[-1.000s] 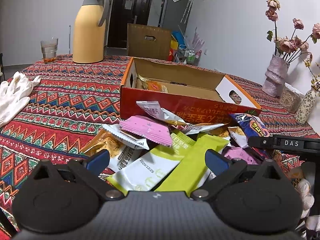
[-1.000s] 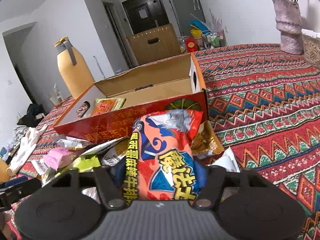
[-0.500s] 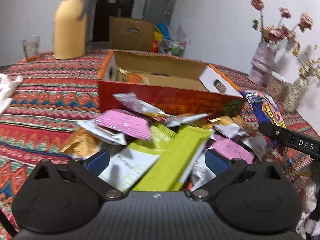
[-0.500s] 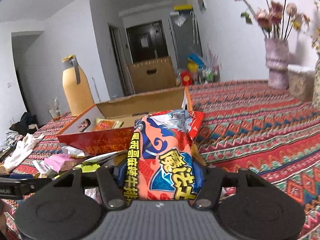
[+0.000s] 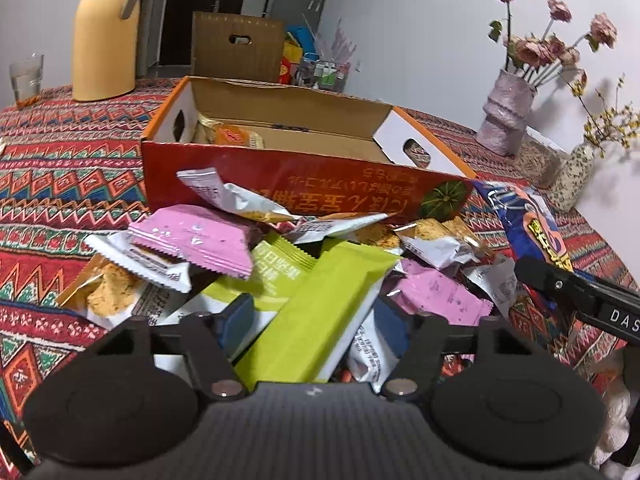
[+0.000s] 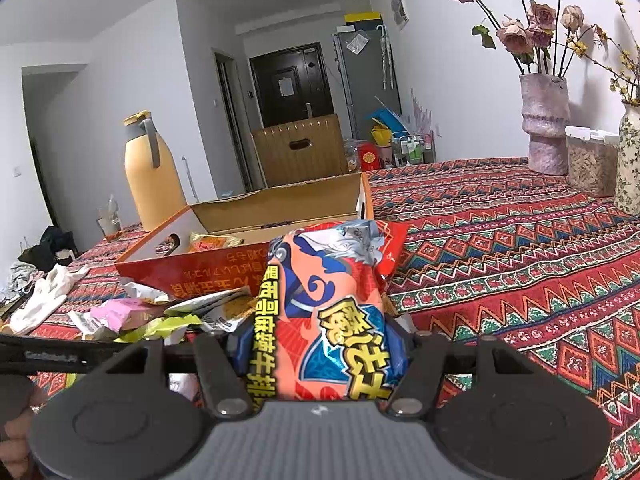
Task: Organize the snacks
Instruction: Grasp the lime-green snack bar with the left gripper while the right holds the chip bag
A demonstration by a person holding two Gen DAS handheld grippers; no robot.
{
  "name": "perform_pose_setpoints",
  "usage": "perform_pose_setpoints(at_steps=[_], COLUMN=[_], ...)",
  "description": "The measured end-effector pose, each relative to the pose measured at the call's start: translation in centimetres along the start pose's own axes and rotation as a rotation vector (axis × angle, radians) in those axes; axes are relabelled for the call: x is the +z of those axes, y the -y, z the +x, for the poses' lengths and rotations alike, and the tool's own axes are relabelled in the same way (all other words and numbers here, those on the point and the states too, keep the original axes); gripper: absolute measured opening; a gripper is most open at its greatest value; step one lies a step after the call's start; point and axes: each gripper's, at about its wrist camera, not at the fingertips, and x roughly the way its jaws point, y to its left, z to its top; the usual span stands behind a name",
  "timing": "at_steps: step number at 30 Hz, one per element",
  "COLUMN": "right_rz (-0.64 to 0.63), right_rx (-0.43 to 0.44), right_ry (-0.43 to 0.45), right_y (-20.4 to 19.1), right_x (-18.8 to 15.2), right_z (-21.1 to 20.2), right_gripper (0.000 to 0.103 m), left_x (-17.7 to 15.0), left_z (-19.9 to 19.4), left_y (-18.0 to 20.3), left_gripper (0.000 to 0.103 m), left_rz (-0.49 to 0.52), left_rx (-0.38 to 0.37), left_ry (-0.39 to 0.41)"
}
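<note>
Thermos (image 5: 107, 36): it stood at the far left of the table, yellow, with a glass (image 5: 26, 77) just to its left.
Tablecloth (image 5: 64, 168): red with zigzag bands, it covered the table under everything.
Snack pile (image 5: 256, 264): loose packets lay heaped against the near wall of the box, a pink packet (image 5: 192, 240) on top at the left and white and gold wrappers around it.
My left gripper (image 5: 314, 328): my fingers (image 5: 236, 322) stood apart on either side of a green packet (image 5: 316, 320) in the heap; I could not tell whether the pads were touching it.
Cardboard box (image 5: 304, 184): red-fronted and open at the top, it sat beyond the pile in the middle of the table, with a gold-wrapped snack (image 5: 230, 136) lying in its left end.
My right gripper (image 6: 320, 344): I had it clamped on an orange and blue chip bag (image 6: 332, 312), which stood upright between my fingers, above the right edge of the pile and short of the box's right corner.
Same bag from the left camera (image 5: 532, 228): it showed at the right of the heap, held off the table.
Vase (image 6: 546, 124): pinkish, with dried roses, it stood far right near the wall, well apart from the box.
</note>
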Motion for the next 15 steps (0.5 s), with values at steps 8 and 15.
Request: perform_pose_setpoints(at_steps=[8,15], right_rz=[0.005,0.0], right_rx=[0.017,0.029], right_ry=[-0.004,0.002], right_y=[0.1,0.0], right_x=[-0.4,-0.5], right_z=[-0.5,-1.0], right_gripper=[0.06,0.061], left_x=[-0.4,-0.5], left_z=[-0.3,-1.2], left_y=[0.6,1.3], left_gripper=[0.044,0.035], left_rz=[0.015,0.03], left_rx=[0.01,0.03], left_ry=[0.007,0.029])
